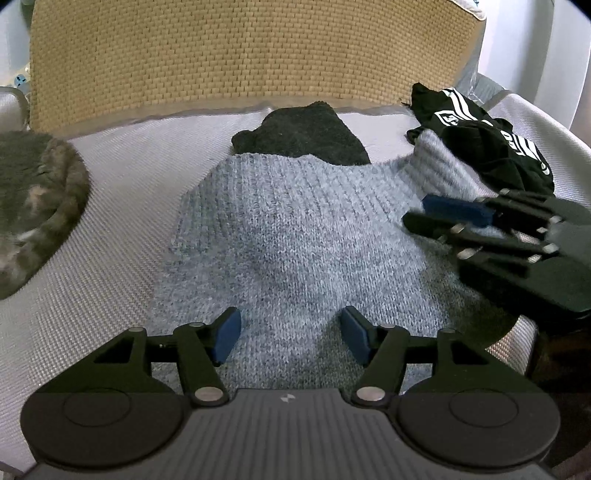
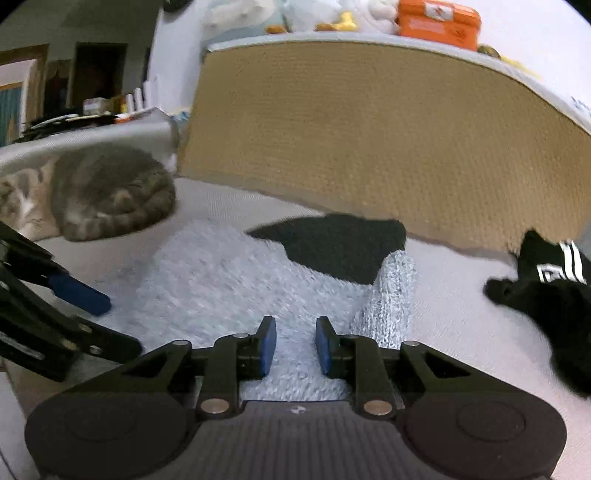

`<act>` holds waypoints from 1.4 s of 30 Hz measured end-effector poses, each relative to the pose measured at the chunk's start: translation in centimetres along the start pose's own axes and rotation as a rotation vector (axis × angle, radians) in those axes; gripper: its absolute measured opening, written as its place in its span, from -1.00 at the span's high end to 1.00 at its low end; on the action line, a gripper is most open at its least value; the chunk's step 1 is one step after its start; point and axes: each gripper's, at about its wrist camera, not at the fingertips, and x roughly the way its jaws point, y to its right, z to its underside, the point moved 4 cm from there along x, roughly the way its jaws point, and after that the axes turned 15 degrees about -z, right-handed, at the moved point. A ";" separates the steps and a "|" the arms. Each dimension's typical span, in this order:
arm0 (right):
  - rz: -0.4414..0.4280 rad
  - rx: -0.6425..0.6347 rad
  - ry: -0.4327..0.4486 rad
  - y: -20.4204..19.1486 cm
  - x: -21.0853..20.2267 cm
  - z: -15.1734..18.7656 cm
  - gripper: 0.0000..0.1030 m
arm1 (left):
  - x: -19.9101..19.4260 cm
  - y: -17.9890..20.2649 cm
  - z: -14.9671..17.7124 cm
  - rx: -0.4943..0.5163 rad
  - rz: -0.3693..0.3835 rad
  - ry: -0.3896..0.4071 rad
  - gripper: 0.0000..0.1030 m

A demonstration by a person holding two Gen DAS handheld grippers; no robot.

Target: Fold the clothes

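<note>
Lengthwise, grey knit sweater (image 1: 295,236) points toward woven headboard (image 1: 251,55).

A home, most likely a bedroom. Clothes lie on a bed (image 1: 110,280) covered with a pale woven mat, backed by a tan woven headboard (image 1: 236,59). A tabby cat (image 2: 107,192) sleeps curled on the bed. Soft toys (image 2: 295,14) and an orange case (image 2: 439,22) sit on the ledge above the headboard, and a cluttered shelf (image 2: 92,114) and dark doorway (image 2: 96,74) show beyond.

tabby cat (image 2: 107,192) curled beside woven headboard (image 1: 251,55); orange box (image 2: 439,24), maybe first-aid.
</note>
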 end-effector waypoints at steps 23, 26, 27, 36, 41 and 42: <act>0.022 -0.234 0.528 -5.9 -14.1 -7.8 0.38 | -0.4 0.0 0.4 0.013 -0.011 -0.007 -0.26; 0.022 -0.181 0.433 -5.3 -12.2 -6.5 0.39 | -0.4 0.1 0.4 0.015 -0.016 -0.007 -0.26; 0.024 -0.158 0.386 -4.9 -11.2 -5.8 0.39 | -0.4 0.1 0.4 0.015 -0.016 -0.008 -0.26; 0.071 -0.059 0.032 -2.8 -3.4 1.7 0.36 | -0.6 0.1 0.7 0.026 -0.009 -0.014 -0.26; 0.110 -0.030 -0.018 -2.4 -1.1 2.0 0.29 | -0.6 0.1 0.8 0.026 -0.013 -0.014 -0.26; 0.115 -0.018 -0.012 -2.1 -1.0 2.2 0.29 | -0.7 0.1 0.8 0.025 -0.013 -0.015 -0.26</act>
